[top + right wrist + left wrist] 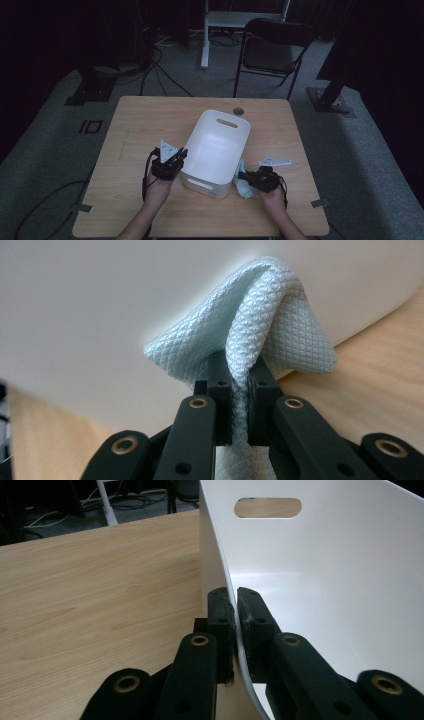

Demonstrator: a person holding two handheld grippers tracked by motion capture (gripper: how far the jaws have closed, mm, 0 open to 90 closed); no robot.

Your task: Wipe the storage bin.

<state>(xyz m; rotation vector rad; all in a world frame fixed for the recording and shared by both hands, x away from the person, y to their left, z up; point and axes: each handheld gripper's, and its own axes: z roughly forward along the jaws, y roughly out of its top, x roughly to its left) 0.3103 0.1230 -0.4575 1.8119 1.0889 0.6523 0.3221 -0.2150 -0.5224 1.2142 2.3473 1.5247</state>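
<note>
The pale blue cloth (260,325) is being pinched tight between the right gripper's (240,385) jaws, its bunched top touching the white bin's (220,145) outer wall just ahead. The left gripper (235,625) is clamping the bin's thin side wall between its jaws. Both are sitting on the wooden table (140,125).

No words, labels, brands, numbers or signs can be read anywhere, neither on the white bin (216,150) clamped in the left claw nor on the cloth (270,325) pinched in the right claw.
</note>
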